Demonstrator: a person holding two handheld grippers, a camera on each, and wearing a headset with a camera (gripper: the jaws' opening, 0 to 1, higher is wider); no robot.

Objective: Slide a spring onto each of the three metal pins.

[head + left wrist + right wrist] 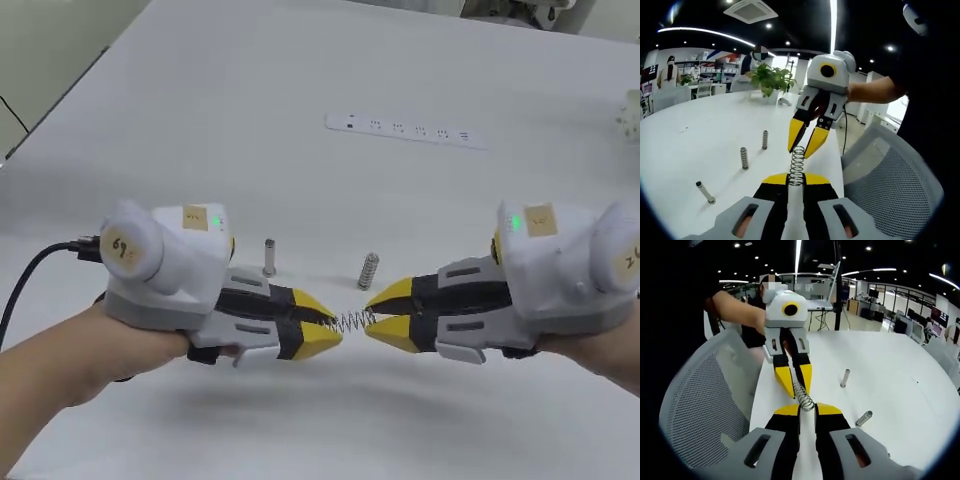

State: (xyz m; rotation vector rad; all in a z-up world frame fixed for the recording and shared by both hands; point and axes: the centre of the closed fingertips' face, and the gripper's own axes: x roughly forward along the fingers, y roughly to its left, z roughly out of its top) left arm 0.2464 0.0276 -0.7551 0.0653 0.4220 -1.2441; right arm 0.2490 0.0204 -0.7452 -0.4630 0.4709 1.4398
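The spring hangs in the air above the white table, stretched between the two tools. The left gripper has its yellow jaws pinched on one end. The right gripper has its jaws narrowed around the other end, though I cannot tell whether they truly clamp it or only touch it.

In the left gripper view, three pins stand beyond the tools. The nearest, a bare pin, leans from the lens curve. A coil-wrapped pin and a far coil-wrapped pin stand behind it, their tops too small to read. A power strip lies well apart. A mesh chair is cut off at the edge.
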